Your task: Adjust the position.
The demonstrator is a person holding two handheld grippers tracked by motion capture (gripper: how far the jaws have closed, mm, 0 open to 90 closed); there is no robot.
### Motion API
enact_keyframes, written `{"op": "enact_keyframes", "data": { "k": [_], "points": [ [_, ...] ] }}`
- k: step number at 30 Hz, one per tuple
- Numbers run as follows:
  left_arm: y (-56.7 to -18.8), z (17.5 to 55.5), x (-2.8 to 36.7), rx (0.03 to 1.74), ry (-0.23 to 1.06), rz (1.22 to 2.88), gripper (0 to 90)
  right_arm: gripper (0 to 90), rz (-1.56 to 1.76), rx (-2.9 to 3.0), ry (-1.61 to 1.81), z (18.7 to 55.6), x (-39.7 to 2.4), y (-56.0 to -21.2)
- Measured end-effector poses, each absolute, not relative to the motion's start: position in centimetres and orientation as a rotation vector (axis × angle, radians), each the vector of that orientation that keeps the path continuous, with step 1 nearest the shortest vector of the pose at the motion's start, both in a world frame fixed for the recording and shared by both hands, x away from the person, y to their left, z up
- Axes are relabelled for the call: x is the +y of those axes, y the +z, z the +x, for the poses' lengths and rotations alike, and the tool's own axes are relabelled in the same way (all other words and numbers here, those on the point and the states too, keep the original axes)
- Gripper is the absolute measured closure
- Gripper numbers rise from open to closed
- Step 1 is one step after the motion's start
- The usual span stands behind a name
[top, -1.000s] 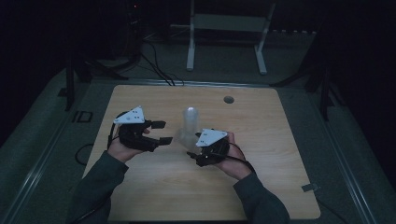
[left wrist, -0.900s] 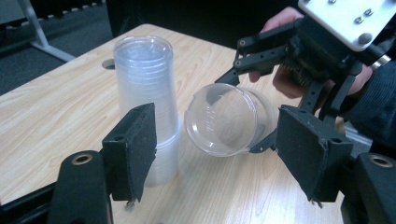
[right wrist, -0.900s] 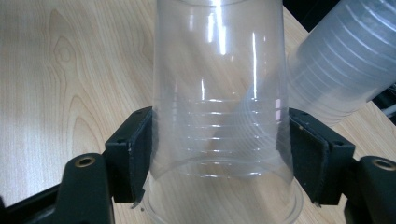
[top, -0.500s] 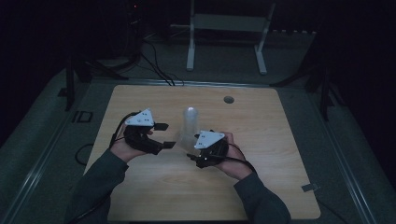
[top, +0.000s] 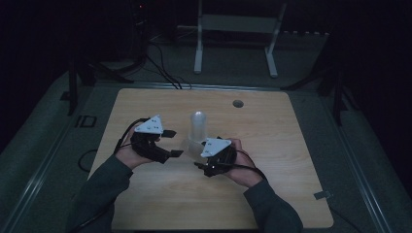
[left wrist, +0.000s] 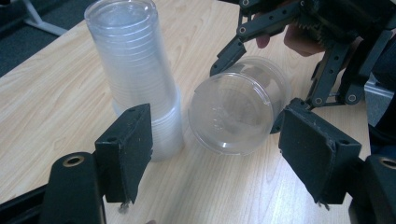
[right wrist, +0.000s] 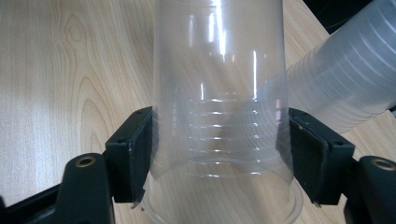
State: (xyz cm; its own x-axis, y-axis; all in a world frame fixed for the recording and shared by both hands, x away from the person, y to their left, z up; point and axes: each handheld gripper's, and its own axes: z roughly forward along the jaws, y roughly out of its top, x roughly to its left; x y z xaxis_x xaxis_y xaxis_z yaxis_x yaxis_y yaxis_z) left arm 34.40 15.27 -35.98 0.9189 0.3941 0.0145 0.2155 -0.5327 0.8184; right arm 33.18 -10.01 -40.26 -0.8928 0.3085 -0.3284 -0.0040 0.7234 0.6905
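The right gripper [right wrist: 219, 154] clamps a single clear plastic cup [right wrist: 219, 93] on its side. The left gripper [left wrist: 215, 158], jaws just opened and empty, faces its base. Beyond, the cup stack [left wrist: 135, 74] stands on the bench [top: 272, 126]. Next: set the cup apart.

Dim lab or studio; bare wooden table [top: 145, 204]; floor cables [top: 165, 73]; metal stand [top: 235, 36].

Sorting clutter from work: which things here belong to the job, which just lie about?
In the job: single cup clamped in right tool; cup stack; open left tool.
Lying about: white stand, floor cables.
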Motion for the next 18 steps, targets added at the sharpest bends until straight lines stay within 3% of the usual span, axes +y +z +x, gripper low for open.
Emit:
{"op": "enact_keyframes", "data": {
  "k": [18],
  "points": [
    [-36.08,34.20,14.39,0.395,0.285,2.238,25.1,29.6,0.199,2.531,0.939,33.13,-9.87,-40.27]
  ]
}}
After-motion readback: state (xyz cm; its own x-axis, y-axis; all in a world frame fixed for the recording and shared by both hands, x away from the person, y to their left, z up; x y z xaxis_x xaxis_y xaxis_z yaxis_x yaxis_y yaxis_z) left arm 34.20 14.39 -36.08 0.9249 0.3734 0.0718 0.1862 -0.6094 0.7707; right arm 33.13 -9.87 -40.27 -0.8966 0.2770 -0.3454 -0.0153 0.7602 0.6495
